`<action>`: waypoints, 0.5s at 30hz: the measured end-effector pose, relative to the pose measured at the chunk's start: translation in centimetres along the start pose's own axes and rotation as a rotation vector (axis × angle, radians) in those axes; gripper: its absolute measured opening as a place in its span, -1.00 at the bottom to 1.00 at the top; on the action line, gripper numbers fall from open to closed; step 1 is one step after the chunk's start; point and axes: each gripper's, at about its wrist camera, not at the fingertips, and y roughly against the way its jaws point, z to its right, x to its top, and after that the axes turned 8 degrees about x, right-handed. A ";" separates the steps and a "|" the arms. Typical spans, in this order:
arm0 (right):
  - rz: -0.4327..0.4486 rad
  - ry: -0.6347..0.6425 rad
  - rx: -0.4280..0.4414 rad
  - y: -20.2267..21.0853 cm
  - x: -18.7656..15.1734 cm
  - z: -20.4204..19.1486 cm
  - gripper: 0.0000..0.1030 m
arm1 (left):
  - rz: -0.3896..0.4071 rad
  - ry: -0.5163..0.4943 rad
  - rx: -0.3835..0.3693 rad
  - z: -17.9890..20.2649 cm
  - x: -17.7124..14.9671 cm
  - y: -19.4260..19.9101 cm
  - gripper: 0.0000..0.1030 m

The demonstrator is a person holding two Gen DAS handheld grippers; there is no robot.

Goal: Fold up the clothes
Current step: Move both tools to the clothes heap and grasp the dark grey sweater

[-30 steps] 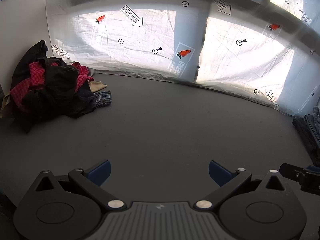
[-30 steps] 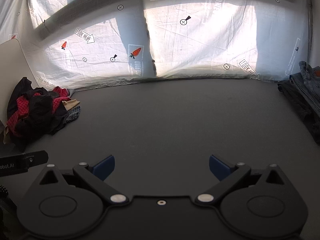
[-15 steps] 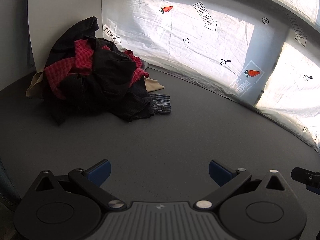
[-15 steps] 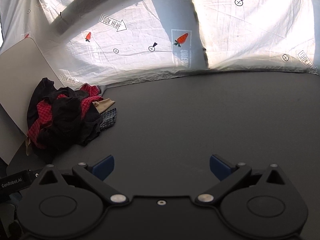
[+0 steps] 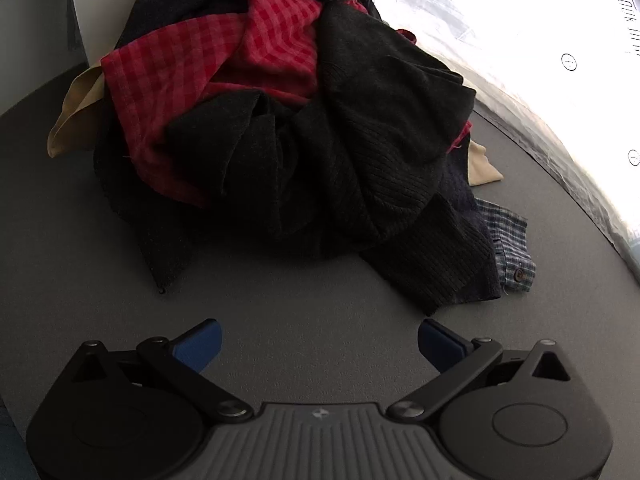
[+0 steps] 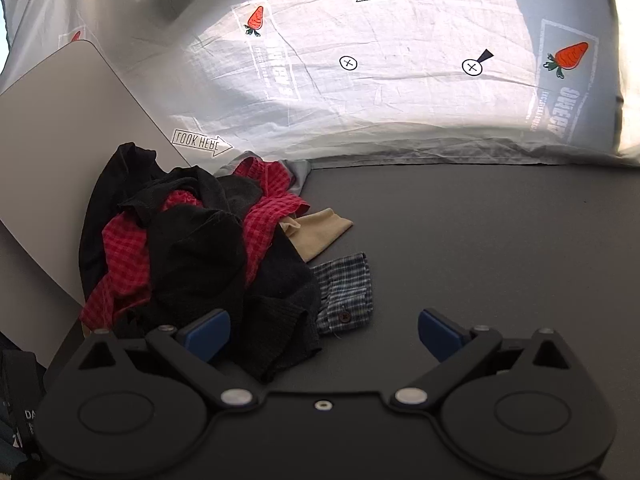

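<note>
On a dark grey table (image 6: 500, 240) backed by a sunlit white sheet (image 6: 400, 92) printed with carrots and "LOOK HERE" arrows, a heap of unfolded clothes (image 5: 304, 120) sits against a pale panel (image 6: 60, 152) at the left end. Both tools face it empty: the left hand-held gripper (image 5: 319, 344) hovers just short of the pile's near edge with its blue-padded jaws spread wide, and the right hand-held gripper (image 6: 324, 330) likewise stands released, its left pad close over a trailing fold of the black knit garment (image 5: 380, 152). That black knit lies on top, tangled with a red checked shirt (image 5: 224, 56); a tan piece (image 6: 320, 230) and a blue plaid shirt (image 6: 346, 292) with a visible button poke out on the right side. Nothing appears folded in these views, so the task looks to be at its opening step, choosing and reaching for a first garment. Next, a jaw likely needs to close on one loose edge, probably the black knit's, and draw it clear onto the open table without dragging the rest along.
</note>
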 end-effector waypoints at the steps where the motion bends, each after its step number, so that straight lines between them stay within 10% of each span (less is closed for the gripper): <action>1: -0.010 -0.001 0.018 -1.6 0.6 -0.2 0.90 | -0.012 0.006 0.013 -0.3 0.6 -1.0 1.00; 7: -0.112 0.128 0.067 -11.4 2.5 -2.6 0.34 | -0.096 0.043 0.069 -1.7 3.0 -6.0 1.00; 15: -0.163 0.108 0.178 -18.4 2.6 -4.0 0.22 | -0.106 -0.008 0.147 -0.9 3.6 -8.1 1.00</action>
